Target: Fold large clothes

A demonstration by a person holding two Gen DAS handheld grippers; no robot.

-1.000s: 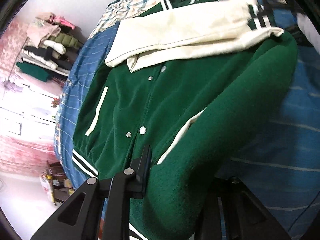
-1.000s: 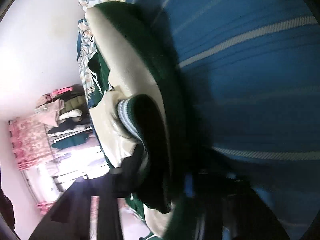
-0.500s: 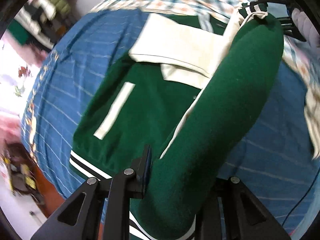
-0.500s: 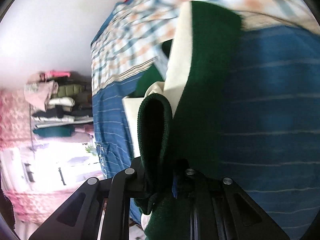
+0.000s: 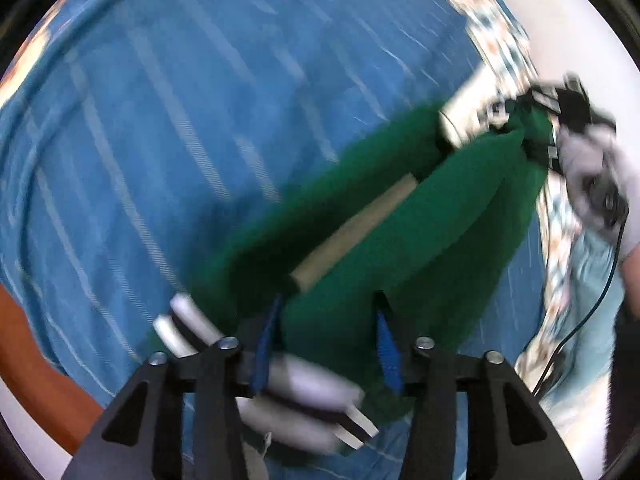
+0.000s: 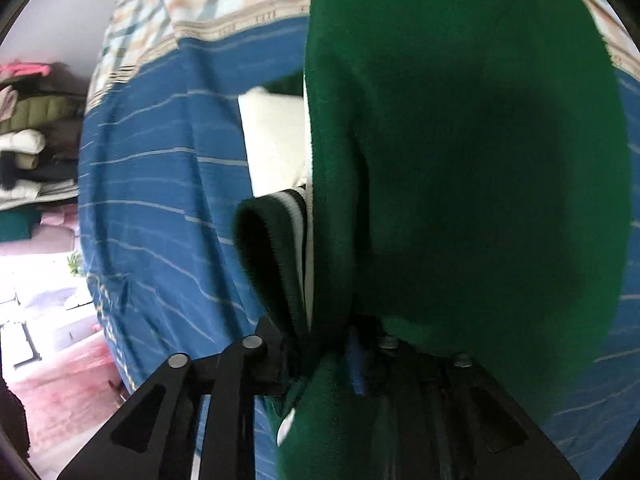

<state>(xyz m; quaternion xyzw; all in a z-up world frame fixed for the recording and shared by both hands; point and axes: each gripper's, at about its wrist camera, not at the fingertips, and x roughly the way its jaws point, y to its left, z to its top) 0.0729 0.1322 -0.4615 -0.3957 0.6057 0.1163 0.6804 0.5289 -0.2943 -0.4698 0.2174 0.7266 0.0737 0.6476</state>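
left hand-held gripper (image 5: 326,336) jaws opening, green jacket (image 5: 400,216) fabric between them at bottom centre, striped hem beside. right hand-held gripper (image 6: 320,350) jaws opening too, jacket bunched between, filling frame right. blue striped bed sheet (image 5: 180,120) underneath. clothes stack (image 6: 28,136) far left.

Home bedroom: bed (image 6: 160,184) with blue striped sheet beneath tools, plaid blanket (image 6: 200,4) ahead, stacked folded clothes (image 6: 28,132) far left of right tool.
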